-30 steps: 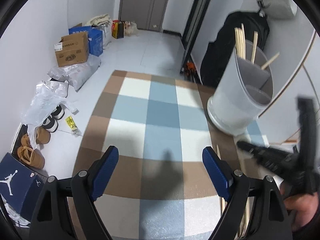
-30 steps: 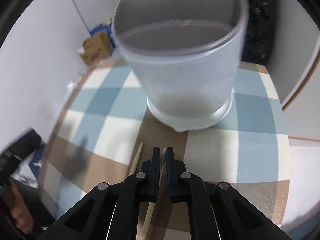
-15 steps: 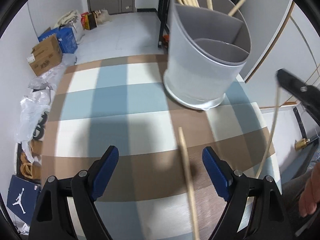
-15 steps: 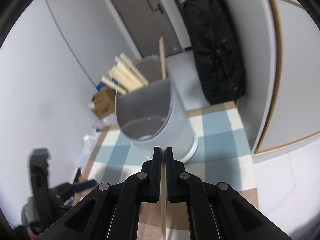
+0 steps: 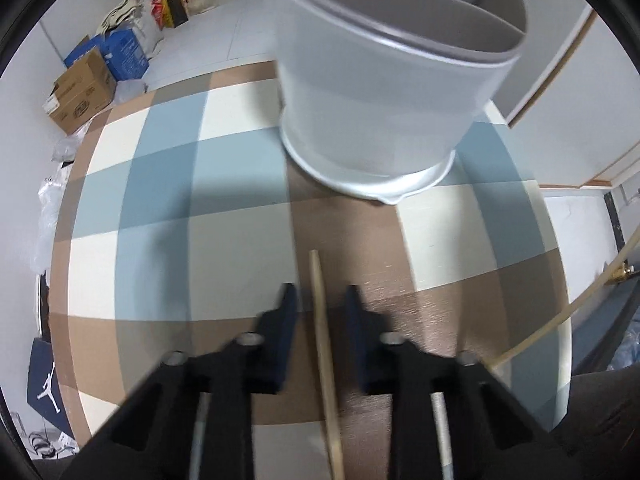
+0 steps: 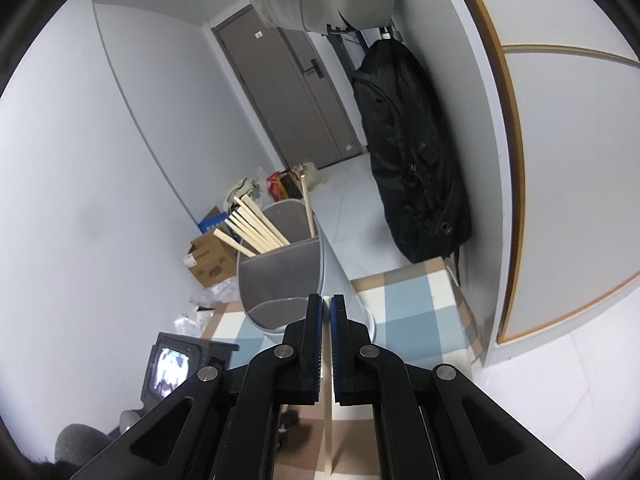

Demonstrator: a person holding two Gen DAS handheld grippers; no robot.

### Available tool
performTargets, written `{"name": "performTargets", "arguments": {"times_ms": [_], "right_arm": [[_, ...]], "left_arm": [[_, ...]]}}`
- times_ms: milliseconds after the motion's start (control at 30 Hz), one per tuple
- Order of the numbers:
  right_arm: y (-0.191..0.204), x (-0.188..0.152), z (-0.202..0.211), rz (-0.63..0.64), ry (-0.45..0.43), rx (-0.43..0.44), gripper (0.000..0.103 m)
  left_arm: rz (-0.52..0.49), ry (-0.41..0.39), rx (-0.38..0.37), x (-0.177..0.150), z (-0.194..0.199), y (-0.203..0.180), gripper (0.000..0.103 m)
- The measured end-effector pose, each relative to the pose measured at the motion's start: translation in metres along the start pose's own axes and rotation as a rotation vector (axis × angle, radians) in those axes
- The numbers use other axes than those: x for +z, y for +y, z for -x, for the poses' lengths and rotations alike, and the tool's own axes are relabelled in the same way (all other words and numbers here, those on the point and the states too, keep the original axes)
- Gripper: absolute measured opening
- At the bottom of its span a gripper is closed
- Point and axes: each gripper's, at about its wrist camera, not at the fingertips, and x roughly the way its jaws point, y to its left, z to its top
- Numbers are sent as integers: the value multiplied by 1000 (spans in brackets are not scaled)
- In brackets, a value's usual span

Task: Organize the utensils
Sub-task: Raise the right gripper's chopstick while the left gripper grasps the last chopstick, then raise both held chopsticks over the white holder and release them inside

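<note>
Chopstick (image 5: 326,364) between the closing left gripper (image 5: 318,300) fingers, holder (image 5: 384,92) just ahead.
The left jaws have just been closing but show a gap either side of the chopstick, not yet pressing it; it lies on the checked tablecloth (image 5: 168,184), long axis pointing forward at the grey holder. The right gripper (image 6: 326,312) is clamped on a second chopstick (image 6: 328,432) running back along its fingers, above the table, facing a grey door (image 6: 292,92).

cardboard box (image 5: 80,94) | black bag (image 6: 408,152) hanging | grey door (image 6: 288,92)
</note>
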Motion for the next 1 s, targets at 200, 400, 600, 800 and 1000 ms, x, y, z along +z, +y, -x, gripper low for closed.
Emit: {"name": "performTargets", "arguments": {"times_ms": [200, 400, 600, 800, 1000], "right_arm": [[2, 1, 6, 15, -17, -3, 3], [2, 2, 8, 15, -24, -3, 3], [12, 9, 15, 45, -42, 16, 3], [29, 23, 27, 86, -73, 45, 3], [49, 57, 43, 149, -116, 85, 3]], "left_arm": [[17, -57, -25, -6, 9, 3, 1], [97, -204, -74, -14, 51, 24, 1], [132, -362, -129, -21, 99, 36, 1], [184, -504, -195, -1, 131, 45, 1], [212, -682, -269, 34, 168, 52, 1]]}}
